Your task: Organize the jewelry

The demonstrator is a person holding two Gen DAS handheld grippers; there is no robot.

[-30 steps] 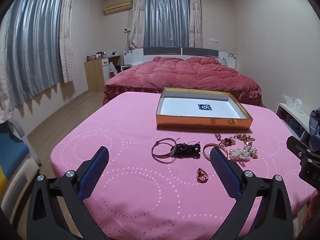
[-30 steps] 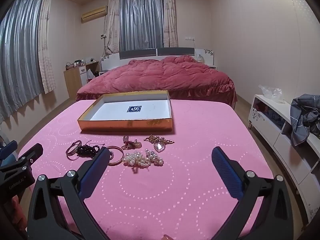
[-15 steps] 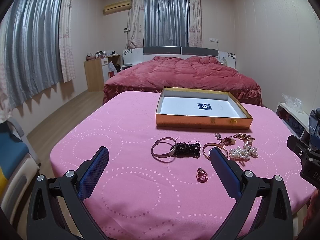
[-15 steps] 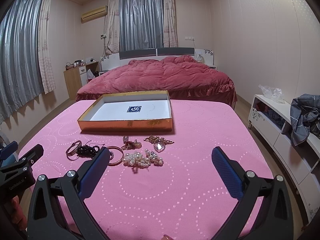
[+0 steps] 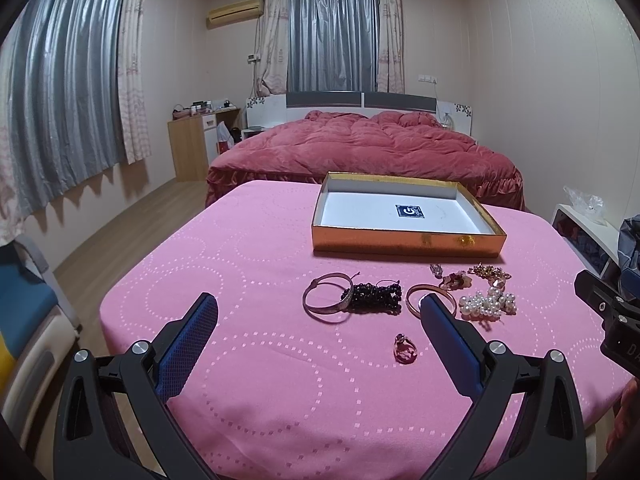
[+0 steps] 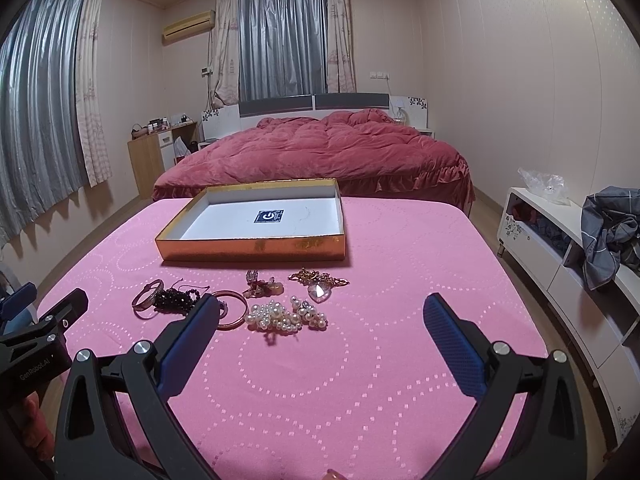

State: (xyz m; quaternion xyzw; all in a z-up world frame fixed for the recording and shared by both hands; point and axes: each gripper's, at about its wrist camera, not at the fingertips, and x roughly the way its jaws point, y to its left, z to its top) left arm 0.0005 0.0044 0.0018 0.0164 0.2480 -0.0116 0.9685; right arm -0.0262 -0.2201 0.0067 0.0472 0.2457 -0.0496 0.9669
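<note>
- Pink cloth with dotted circles covers the table (image 5: 248, 364); all jewelry lies on it, none in the box.
- Gold-sided box (image 5: 404, 242) (image 6: 256, 249) sits at the far middle of the table, open, white floor with a dark square label.
- Left gripper (image 5: 318, 316): jaws spread wide, holding nothing, raised above the near edge of the table.
- Right gripper (image 6: 320, 314): jaws spread wide, holding nothing, raised above the near edge.
- Silver bangle (image 5: 326, 300) lies at the left end of the row, touching the black bead bracelet (image 5: 374, 298) just right of it.
- Gold bangle (image 5: 430, 300) is next to the right; the left gripper's right finger hides part of it in the left wrist view.
- Pearl cluster (image 6: 286, 316) (image 5: 486, 304) lies right of the gold bangle, near it.
- Small pink ring (image 5: 405, 349) lies alone, nearer than the row, between the left gripper's fingers in view.
- Gold chain with a clear heart pendant (image 6: 318, 284) lies just near of the box's right half.
- A small pink-and-gold piece (image 6: 262, 284) sits left of the chain; type unclear.
</note>
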